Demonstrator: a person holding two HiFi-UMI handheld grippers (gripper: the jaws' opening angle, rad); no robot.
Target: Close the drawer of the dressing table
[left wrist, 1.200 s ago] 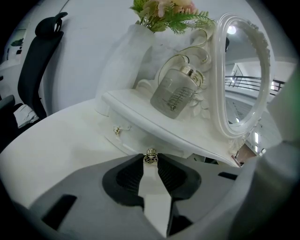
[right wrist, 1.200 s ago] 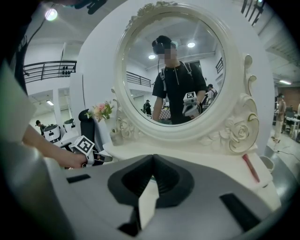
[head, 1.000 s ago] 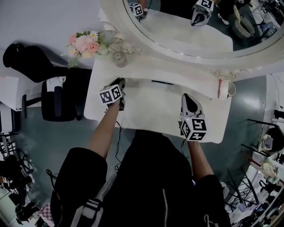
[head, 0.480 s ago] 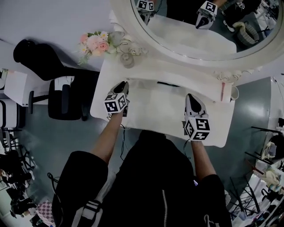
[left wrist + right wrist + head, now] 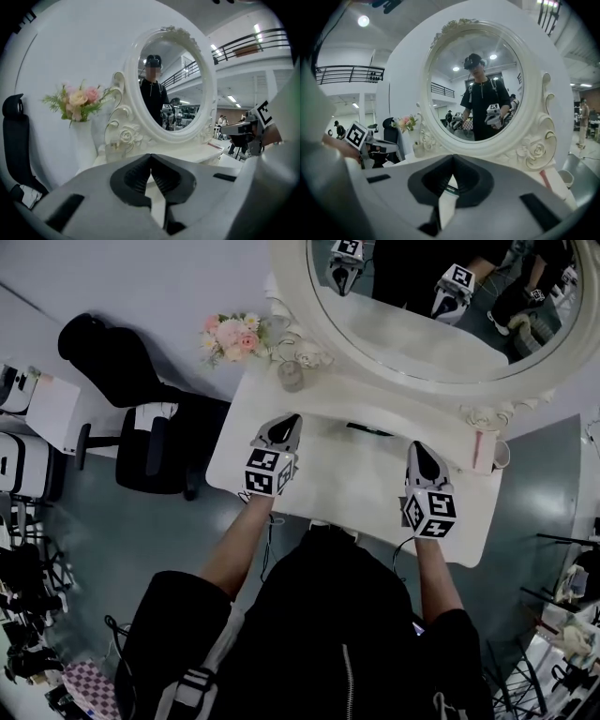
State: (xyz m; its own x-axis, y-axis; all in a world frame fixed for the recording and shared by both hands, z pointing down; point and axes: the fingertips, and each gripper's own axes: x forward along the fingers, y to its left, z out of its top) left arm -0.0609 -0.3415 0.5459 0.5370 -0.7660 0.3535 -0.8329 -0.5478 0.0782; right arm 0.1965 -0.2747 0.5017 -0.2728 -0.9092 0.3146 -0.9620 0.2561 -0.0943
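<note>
Plainly, the left tool (image 5: 286,420) and right tool (image 5: 417,448) are closed on nothing (pink flowers (image 5: 232,334) fill a white vase (image 5: 83,145)).

**A:** How many claws are over the bench (image 5: 356,486)?

**B:** Two: the left claw (image 5: 287,422) and the right claw (image 5: 418,448). There is one bench.

**A:** Mirrors?

**B:** One oval mirror (image 5: 422,338), at the far side.

**A:** And the small things?

**B:** One bunch of flowers (image 5: 234,334) at the far left, with one glass jar (image 5: 291,377) just beside it. One cup (image 5: 501,456) at the far right.

**A:** Anything on the floor?

**B:** One black chair (image 5: 161,442), on the left.
</note>
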